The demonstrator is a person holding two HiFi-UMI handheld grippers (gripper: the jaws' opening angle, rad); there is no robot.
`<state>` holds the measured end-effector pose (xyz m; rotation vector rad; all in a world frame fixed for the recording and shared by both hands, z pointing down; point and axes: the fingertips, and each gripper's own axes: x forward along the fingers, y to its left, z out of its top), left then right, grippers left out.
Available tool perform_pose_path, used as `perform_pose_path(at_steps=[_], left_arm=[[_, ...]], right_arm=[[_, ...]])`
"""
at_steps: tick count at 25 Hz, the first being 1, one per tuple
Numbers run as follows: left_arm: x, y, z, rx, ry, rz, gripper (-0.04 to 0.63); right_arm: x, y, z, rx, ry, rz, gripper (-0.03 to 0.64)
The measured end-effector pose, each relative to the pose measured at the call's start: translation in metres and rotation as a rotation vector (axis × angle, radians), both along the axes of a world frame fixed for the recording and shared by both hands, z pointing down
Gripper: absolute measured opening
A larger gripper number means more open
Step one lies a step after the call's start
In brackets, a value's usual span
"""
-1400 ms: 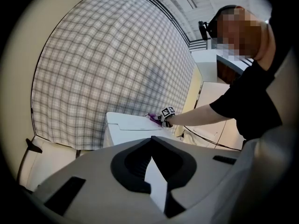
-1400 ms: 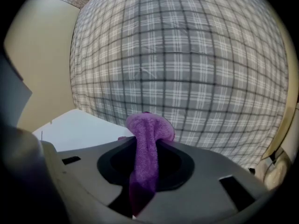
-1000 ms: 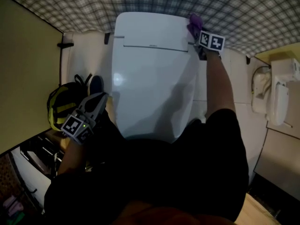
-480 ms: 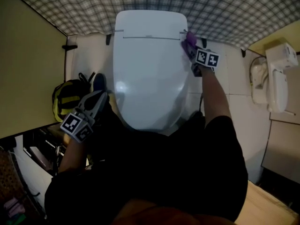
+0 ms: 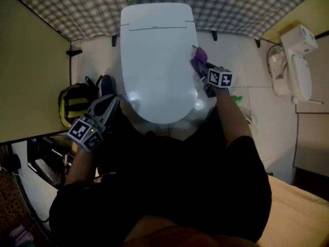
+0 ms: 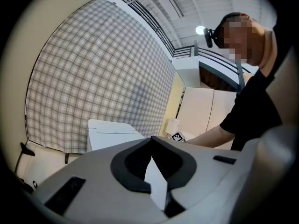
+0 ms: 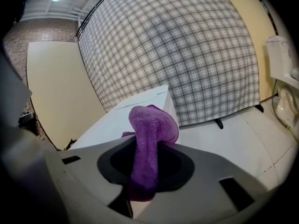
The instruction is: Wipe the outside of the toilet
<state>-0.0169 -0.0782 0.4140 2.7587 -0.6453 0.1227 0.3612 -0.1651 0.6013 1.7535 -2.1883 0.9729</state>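
- The right gripper [image 5: 201, 68] pinches a purple cloth [image 5: 199, 56] against the toilet [image 5: 157, 60]'s right edge; the lid lies at 9 o'clock from the jaws, long axis 12 to 6
- The left gripper [image 5: 106, 108], jaws together and empty, hangs farther off at 8 o'clock
- The cloth has slid from the rear corner toward 6

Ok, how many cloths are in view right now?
1: the purple cloth, clamped in the right gripper's jaws at the toilet's right edge. The left gripper holds none. Others could be hidden behind the person.
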Motion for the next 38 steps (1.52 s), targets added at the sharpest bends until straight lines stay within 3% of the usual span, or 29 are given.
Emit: perform_pose_path(at_steps=[8, 17, 23, 28, 32, 38], left_arm=[[-0.022, 0.043, -0.016, 0.056, 0.032, 0.037, 0.003], [-0.046, 0.091, -0.019, 0.04, 0.06, 0.092, 0.003], [-0.06, 0.114, -0.012, 0.024, 0.053, 0.111, 0.004], [-0.077, 0.116, -0.002, -0.005, 0.048, 0.08, 0.004], [-0.09, 0.119, -0.001, -0.003, 0.054, 0.065, 0.003], [-0.111, 0.124, -0.005, 0.008, 0.095, 0.059, 0.004]], right_arm=[[-0.036, 0.1, 0.009, -0.063, 0.065, -0.017, 0.098], [-0.089, 0.177, 0.018, -0.081, 0.17, -0.044, 0.098], [-0.119, 0.204, 0.021, -0.099, 0.364, -0.098, 0.098], [-0.141, 0.218, 0.021, -0.086, 0.419, -0.117, 0.098], [-0.184, 0.234, 0.017, -0.082, 0.433, -0.204, 0.098], [-0.207, 0.242, 0.023, -0.079, 0.61, -0.289, 0.098]])
